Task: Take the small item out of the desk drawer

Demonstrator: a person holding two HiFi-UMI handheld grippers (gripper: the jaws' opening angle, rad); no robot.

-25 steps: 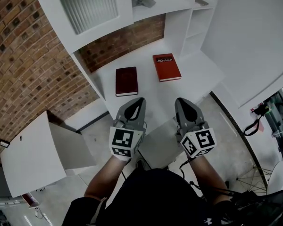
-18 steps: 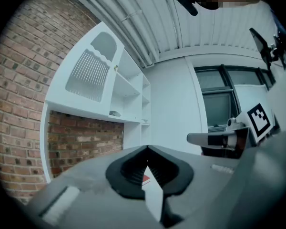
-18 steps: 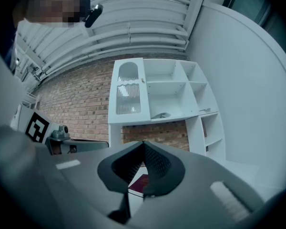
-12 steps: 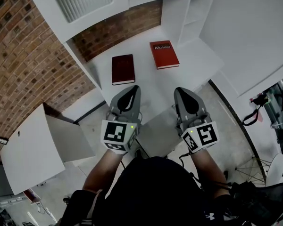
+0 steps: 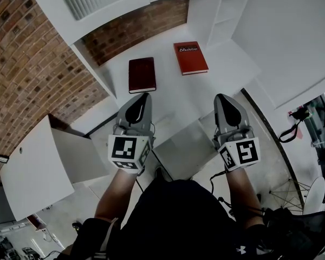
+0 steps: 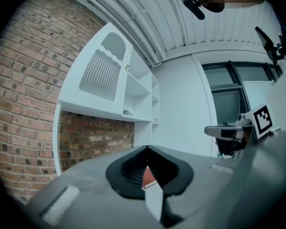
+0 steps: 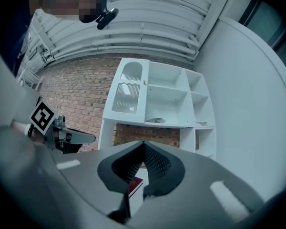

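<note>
Holding nothing, left gripper (image 5: 144, 96) and right gripper (image 5: 222, 97) fingers closed; two books (image 5: 142, 75) (image 5: 190, 57) on desk (image 5: 227, 76).

Head view layout, clock bearings.

I have the desk (image 5: 216, 85) at 12 o'clock of frame centre, with the shelf unit (image 5: 97, 15) rising at its far side and the brick wall (image 5: 32, 75) behind, running round to 9 o'clock. Two books lie flat on the desk, apart. The left book (image 5: 142, 75) is at 12 o'clock of my left gripper (image 5: 143, 95). The right book (image 5: 190, 57) is at 2 o'clock of the left book and 11 o'clock of my right gripper (image 5: 223, 96). Both grippers sit side by side over the desk's near edge. A low cabinet (image 5: 32, 172) stands on the floor (image 5: 70, 215) at 8 o'clock.
</note>
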